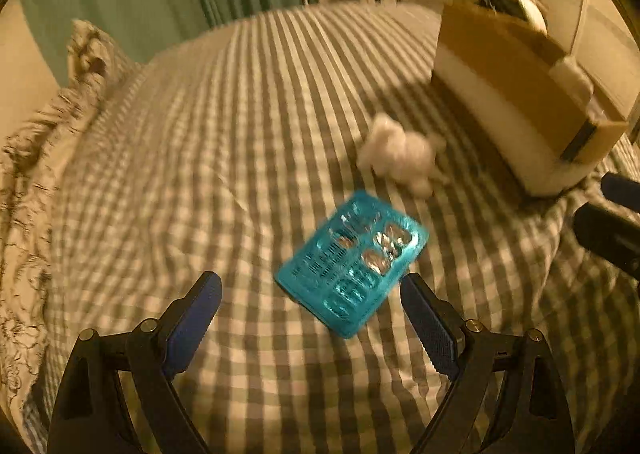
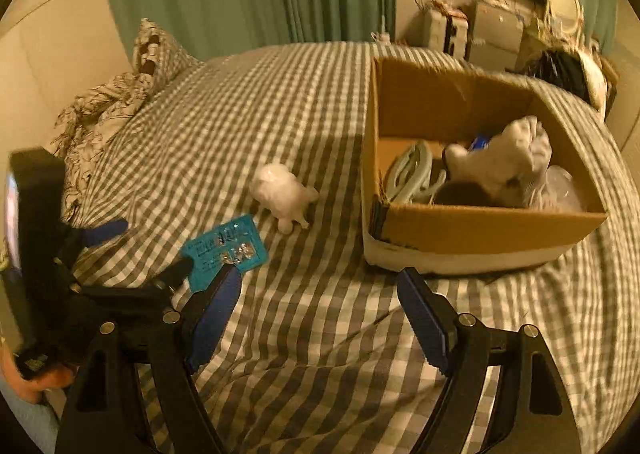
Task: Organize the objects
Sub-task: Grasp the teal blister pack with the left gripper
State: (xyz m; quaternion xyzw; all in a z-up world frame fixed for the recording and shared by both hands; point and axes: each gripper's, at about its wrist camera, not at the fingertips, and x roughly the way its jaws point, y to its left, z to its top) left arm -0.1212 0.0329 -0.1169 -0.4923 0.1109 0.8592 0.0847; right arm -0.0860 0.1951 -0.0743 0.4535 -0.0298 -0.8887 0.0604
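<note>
Blister pack — teal, foil-backed — lies flat on the checked bedspread, lower centre of the left wrist view, just ahead of the left gripper, whose fingers are spread wide and hold nothing. Its near corner sits between the fingertips, but I can't tell if either pad touches it; the frame is motion-blurred. Right gripper is likewise released and empty, hanging over bare bedspread at lower centre of its view, with the cardboard box at right of frame already holding a few items. White plush toy lies between pack and box, near both, touching neither. My read: the pack is the current target, box the destination. Handling — expect it to be very light, thin, semi-stiff, and slick on the plastic face; flat on soft bedding it offers no edge to get under. Best bet is to pinch across the short width at the near edge, pressing slightly into the bedding so one finger slides beneath. Squeeze lightly — hard clamping could buckle it or pop the foil.
</note>
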